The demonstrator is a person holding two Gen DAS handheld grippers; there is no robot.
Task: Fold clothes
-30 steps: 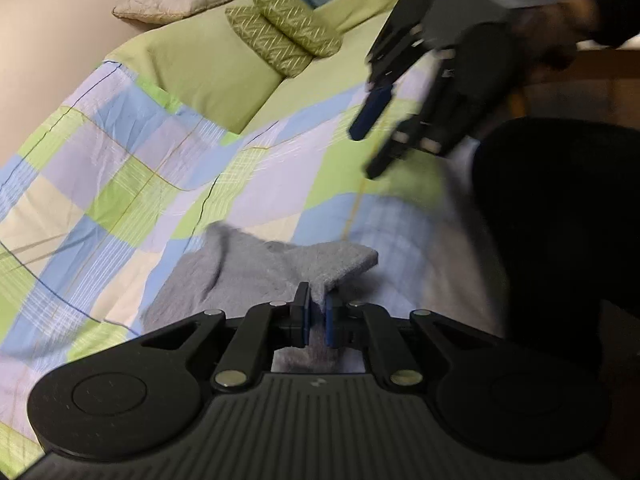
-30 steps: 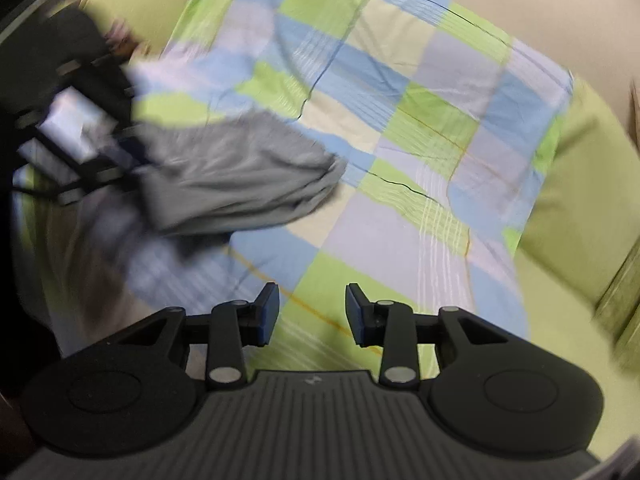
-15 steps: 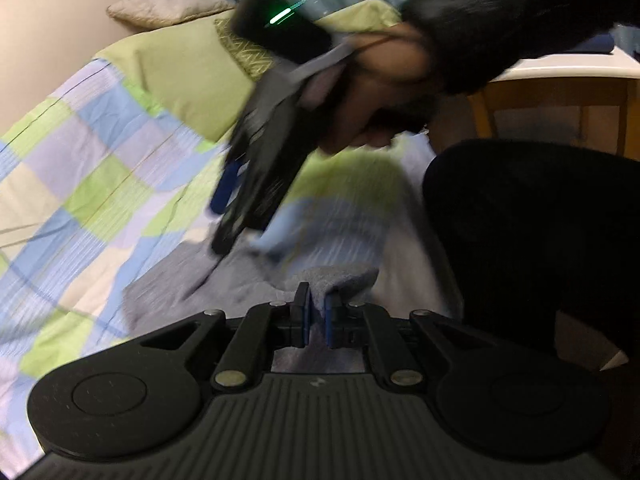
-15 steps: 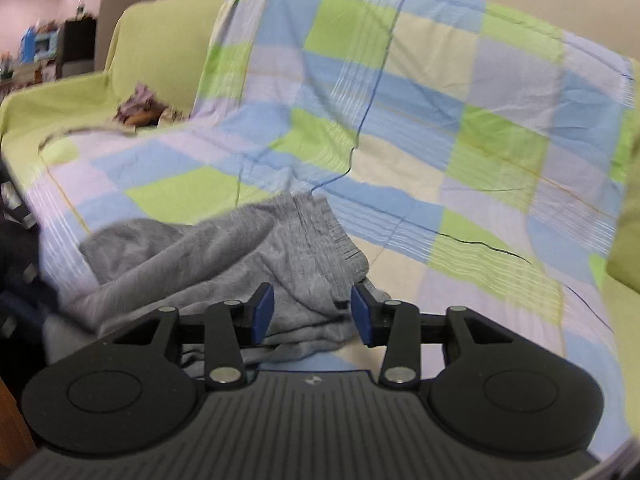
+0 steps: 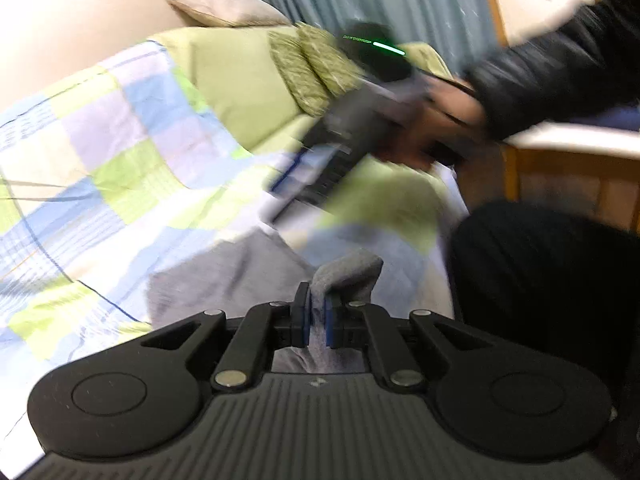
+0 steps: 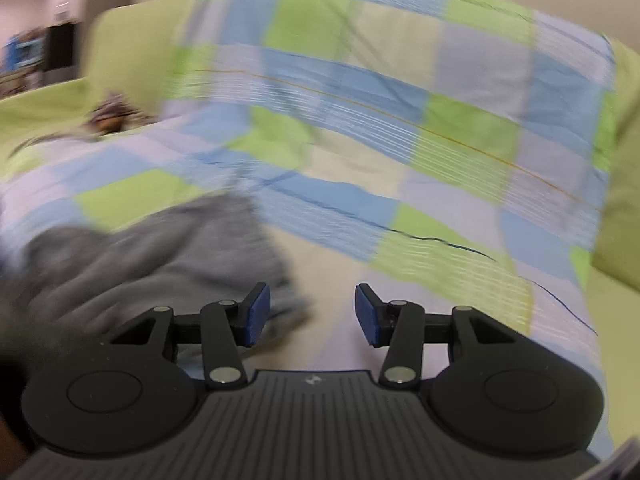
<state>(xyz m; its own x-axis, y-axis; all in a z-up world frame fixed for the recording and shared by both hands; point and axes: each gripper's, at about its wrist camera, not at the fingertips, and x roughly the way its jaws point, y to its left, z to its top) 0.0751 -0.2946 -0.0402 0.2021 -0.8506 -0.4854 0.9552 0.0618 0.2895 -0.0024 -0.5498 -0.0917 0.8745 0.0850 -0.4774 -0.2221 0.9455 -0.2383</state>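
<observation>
The grey garment [image 5: 240,276] lies crumpled on the checked blanket [image 5: 120,168], a soft knit of plain heather grey, bunched into loose folds; its kind cannot be made out. One raised fold of the garment is pinched between the nearly closed blue pads of the left gripper [image 5: 316,320]. The right gripper [image 6: 312,314] hovers at the garment's edge [image 6: 160,256] with its jaws spread wide and nothing between them. The blanket is thin cotton in blue, lilac, cream and lime squares, draped over a lime-green sofa [image 5: 240,80]. Beyond the garment, patterned green cushions [image 5: 308,68] lean on the sofa. Motion blur smears both views; the left gripper's black body cuts off the garment's near end.
</observation>
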